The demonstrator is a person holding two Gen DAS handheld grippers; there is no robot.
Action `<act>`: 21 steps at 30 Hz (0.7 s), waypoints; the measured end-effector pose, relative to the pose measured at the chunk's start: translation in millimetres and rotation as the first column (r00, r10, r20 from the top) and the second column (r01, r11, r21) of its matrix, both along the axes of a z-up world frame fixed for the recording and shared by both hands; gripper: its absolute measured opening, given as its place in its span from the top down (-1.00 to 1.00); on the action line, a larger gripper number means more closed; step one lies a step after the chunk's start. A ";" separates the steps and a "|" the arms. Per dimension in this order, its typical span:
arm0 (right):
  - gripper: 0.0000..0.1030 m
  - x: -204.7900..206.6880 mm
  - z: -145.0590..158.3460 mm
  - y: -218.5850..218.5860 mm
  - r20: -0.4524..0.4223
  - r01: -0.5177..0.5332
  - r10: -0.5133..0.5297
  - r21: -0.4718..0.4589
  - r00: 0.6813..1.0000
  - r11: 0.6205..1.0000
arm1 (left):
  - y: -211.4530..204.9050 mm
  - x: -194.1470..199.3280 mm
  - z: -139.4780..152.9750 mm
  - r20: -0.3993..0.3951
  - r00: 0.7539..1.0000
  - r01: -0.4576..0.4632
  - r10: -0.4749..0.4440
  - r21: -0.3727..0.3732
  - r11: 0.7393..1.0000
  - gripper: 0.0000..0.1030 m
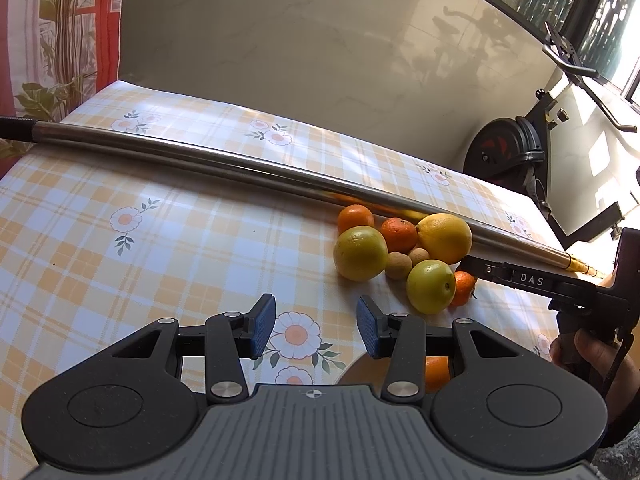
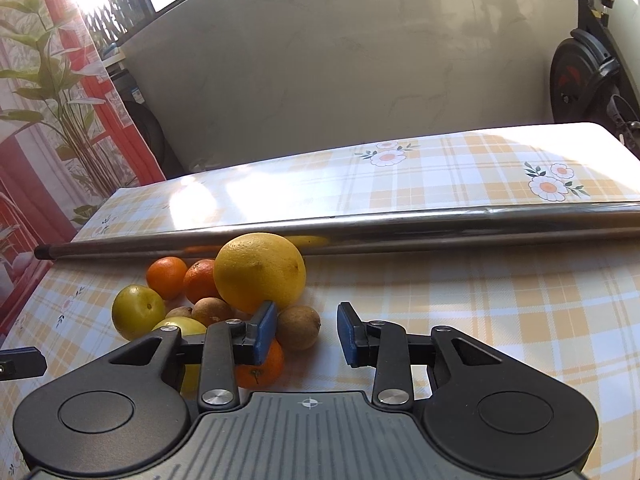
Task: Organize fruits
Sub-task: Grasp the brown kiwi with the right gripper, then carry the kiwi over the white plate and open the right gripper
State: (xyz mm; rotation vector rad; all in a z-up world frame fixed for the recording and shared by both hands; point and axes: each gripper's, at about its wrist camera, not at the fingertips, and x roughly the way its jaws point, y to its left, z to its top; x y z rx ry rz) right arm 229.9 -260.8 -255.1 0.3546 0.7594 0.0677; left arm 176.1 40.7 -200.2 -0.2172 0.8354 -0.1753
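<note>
"DAS" printed on right hand-held gripper (image 1: 532,280) finger beside tangerine (image 1: 464,288); jaws spread, empty. Left hand-held gripper (image 1: 316,326) spread, empty above table (image 1: 160,264).

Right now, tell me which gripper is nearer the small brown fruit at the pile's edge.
Right. The right gripper has the brown fruit just ahead of its open jaws; the left gripper hangs back, short of the pile.

Clearly a lived-in home, not a lab or shop. Checked floral oilcloth (image 2: 480,292) spread over the tabletop, a leaf-printed curtain (image 2: 48,120) beside a sunlit barred window (image 1: 600,4). Exercise bike (image 1: 516,148) parked on the pale tiled floor (image 1: 320,40).
</note>
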 end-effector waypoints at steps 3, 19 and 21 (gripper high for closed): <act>0.46 1.5 0.2 1.6 -0.002 -0.010 0.010 0.025 1.000 1.000 | -0.6 0.4 -0.1 0.000 1.000 0.000 0.000 0.000 1.000 0.08; 0.58 -4.0 -0.6 -9.3 -0.009 0.026 -0.025 0.113 1.000 0.993 | -6.4 -3.0 2.6 0.004 1.000 0.011 -0.011 0.011 1.000 0.07; 0.58 -10.3 7.1 -8.4 0.012 0.026 -0.028 0.106 1.000 0.994 | -6.5 -4.5 4.4 0.009 1.000 0.012 -0.012 0.008 1.000 0.07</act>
